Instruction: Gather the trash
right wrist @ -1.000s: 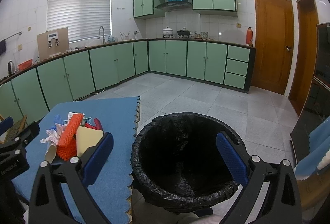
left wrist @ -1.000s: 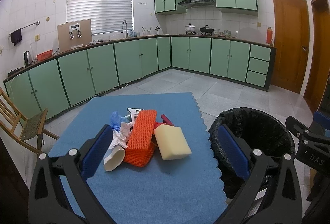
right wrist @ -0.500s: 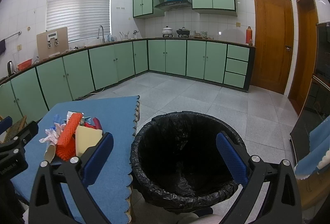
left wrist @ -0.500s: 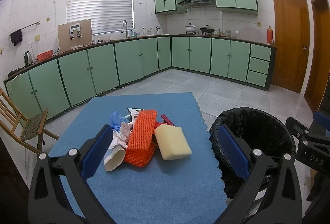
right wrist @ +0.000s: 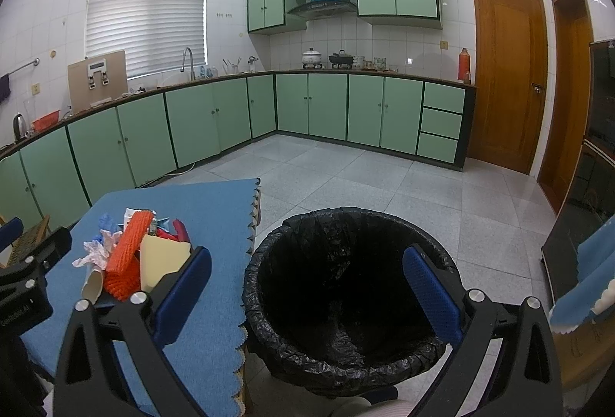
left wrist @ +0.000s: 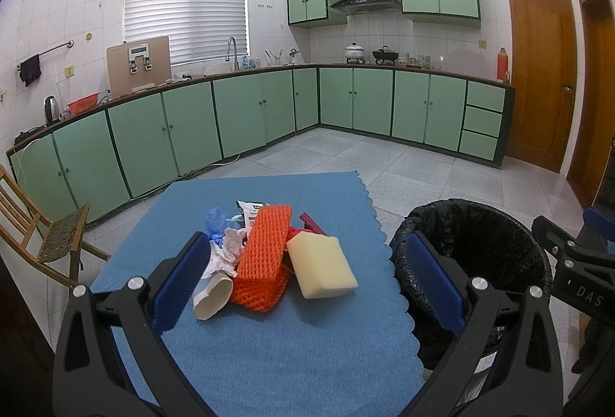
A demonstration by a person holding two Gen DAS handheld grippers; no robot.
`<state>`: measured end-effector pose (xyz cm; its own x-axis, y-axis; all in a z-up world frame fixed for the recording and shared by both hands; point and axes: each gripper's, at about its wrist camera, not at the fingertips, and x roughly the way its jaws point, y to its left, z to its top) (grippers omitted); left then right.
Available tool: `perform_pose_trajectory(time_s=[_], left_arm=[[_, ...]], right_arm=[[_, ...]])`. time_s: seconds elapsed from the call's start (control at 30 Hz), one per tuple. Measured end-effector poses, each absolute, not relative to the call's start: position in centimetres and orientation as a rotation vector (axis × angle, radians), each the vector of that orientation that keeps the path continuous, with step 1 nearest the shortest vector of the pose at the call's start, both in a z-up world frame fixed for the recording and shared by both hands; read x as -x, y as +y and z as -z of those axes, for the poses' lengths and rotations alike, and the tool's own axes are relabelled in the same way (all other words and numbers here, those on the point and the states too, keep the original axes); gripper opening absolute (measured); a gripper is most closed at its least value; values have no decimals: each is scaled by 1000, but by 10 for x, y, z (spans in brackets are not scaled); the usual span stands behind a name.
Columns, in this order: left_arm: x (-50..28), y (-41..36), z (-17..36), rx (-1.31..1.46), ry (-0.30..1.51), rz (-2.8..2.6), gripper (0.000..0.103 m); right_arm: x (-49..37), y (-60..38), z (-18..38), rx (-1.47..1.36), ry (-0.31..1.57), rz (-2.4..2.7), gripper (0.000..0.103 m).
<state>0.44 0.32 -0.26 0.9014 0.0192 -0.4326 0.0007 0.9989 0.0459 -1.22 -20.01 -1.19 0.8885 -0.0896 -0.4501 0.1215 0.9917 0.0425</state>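
Observation:
A pile of trash lies on the blue table mat (left wrist: 276, 351): an orange foam net (left wrist: 263, 248), a cream sponge block (left wrist: 321, 265), a white paper cup (left wrist: 213, 294) on its side, crumpled white paper (left wrist: 226, 251), a blue glove (left wrist: 215, 221), a red wrapper (left wrist: 309, 223). My left gripper (left wrist: 303, 286) is open and empty, just in front of the pile. My right gripper (right wrist: 307, 292) is open and empty above the black-lined trash bin (right wrist: 346, 294). The pile also shows in the right wrist view (right wrist: 130, 255).
The bin (left wrist: 472, 263) stands off the table's right edge. A wooden chair (left wrist: 42, 236) stands to the left. Green cabinets (left wrist: 238, 117) line the far walls across tiled floor. A dark cabinet with a blue cloth (right wrist: 588, 271) is at the right.

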Motion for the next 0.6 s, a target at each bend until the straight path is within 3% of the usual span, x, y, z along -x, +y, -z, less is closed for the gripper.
perform_pose_trajectory(time_s=[0.6], left_arm=[[-8,4,3,-43,454,-12,98]], right_arm=[[8,-198,15,-70,478,100,97]])
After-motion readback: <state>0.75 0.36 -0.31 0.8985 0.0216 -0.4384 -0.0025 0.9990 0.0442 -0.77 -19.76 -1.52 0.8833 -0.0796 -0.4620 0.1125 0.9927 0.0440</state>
